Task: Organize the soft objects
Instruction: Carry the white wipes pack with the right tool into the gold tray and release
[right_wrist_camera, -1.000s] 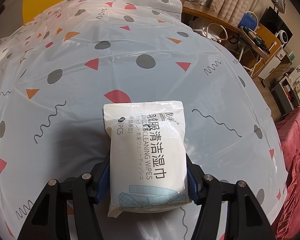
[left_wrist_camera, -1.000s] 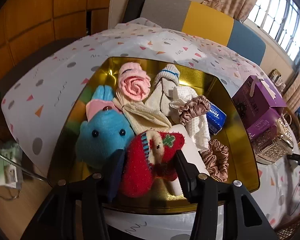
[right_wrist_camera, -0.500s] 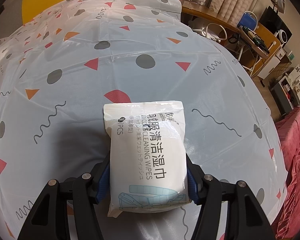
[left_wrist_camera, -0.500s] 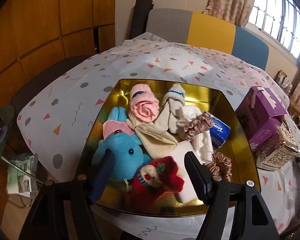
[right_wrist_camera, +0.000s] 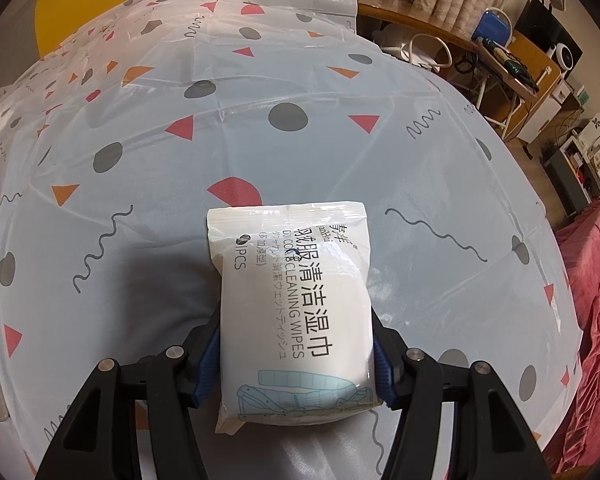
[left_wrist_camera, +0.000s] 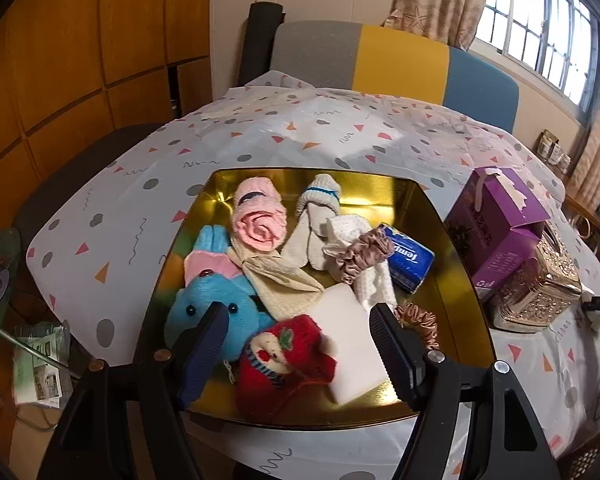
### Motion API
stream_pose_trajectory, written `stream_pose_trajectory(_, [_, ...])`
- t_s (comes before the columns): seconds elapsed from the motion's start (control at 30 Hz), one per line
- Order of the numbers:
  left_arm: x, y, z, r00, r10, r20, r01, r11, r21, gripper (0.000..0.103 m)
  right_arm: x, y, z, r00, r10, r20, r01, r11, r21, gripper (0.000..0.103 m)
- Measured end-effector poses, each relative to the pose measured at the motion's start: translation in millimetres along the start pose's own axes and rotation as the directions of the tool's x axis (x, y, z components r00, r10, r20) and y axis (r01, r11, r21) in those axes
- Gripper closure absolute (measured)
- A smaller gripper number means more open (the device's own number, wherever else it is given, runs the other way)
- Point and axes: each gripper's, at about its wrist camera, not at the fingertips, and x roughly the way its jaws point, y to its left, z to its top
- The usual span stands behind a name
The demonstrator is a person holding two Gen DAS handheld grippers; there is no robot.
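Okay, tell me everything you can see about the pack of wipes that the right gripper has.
The pack of wipes is a soft white plastic pouch, rectangular and plump, with black Chinese and Japanese print, the words CLEANING WIPES, and a pale blue drawing near its lower end. Its top seam is flat and crimped. It lies lengthwise along the right gripper, whose blue-padded fingers press its two long sides. Behind it is the patterned tablecloth.

Wipes pack (right_wrist_camera: 296, 312) reads "CLEANING WIPES", "OPEN".
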Motion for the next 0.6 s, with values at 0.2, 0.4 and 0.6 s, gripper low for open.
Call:
stream_pose_trajectory(0.2, [-2,-6,-1,1.000,-0.024,0.001,0.024,0.999,0.021,0.027,1,-3,4,0.999,0.037,-0.039,-0.035,0.998,0.051,0.043])
stream_pose_trajectory(0.4, [-1,-9,0,0.999,-0.036,-0.001,0.036,0.999,0.031,0.027,-7,9,7,0.989,0.136,-0.052,-0.132,0.988,0.080,0.044])
stream_pose_trajectory(0.6, [-1,-8,-3,0.999,-0.048,-0.005,0.048,0.998,0.029,0.024,-48,44,32,0.977,0.209,0.034,-0.210,0.978,0.021,0.044])
